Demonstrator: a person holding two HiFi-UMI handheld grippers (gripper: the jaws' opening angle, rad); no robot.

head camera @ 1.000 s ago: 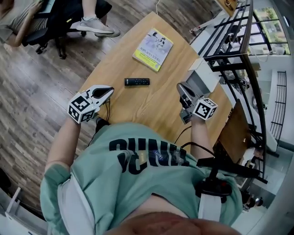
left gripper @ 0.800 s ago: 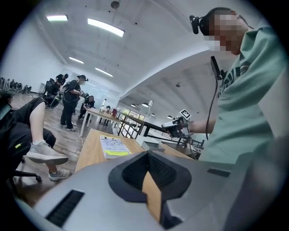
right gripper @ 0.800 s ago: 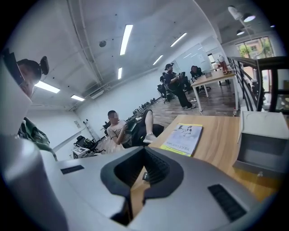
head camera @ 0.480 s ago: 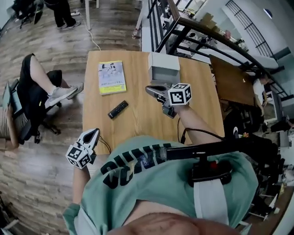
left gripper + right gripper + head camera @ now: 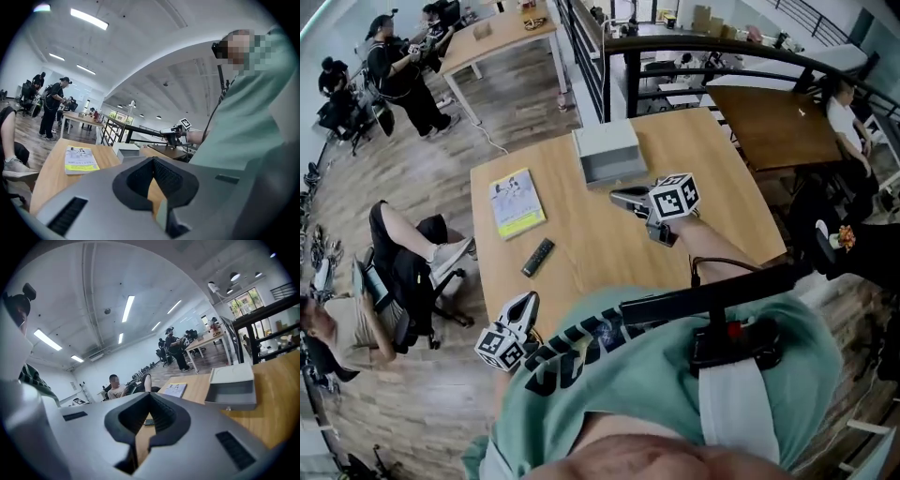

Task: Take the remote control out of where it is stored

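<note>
The black remote control (image 5: 537, 257) lies flat on the wooden table (image 5: 600, 244), in the open, left of centre. The right gripper view shows a sliver of the remote (image 5: 149, 422) behind the jaws. A grey drawer box (image 5: 609, 153) stands at the table's far side, and its drawer (image 5: 232, 397) is pulled open and looks empty. My right gripper (image 5: 619, 196) hovers shut just in front of that box, holding nothing. My left gripper (image 5: 528, 302) is shut and empty, low by the table's near edge, well short of the remote.
A yellow-and-white book (image 5: 517, 202) lies at the table's left side, beyond the remote. A seated person (image 5: 403, 262) in an office chair is close to the table's left edge. A black railing (image 5: 675, 56) and a dark table (image 5: 769, 127) stand behind.
The head view has swung round, so the table sits differently in frame. My left gripper has drawn back from over the table to its near edge. The remote stays put.
</note>
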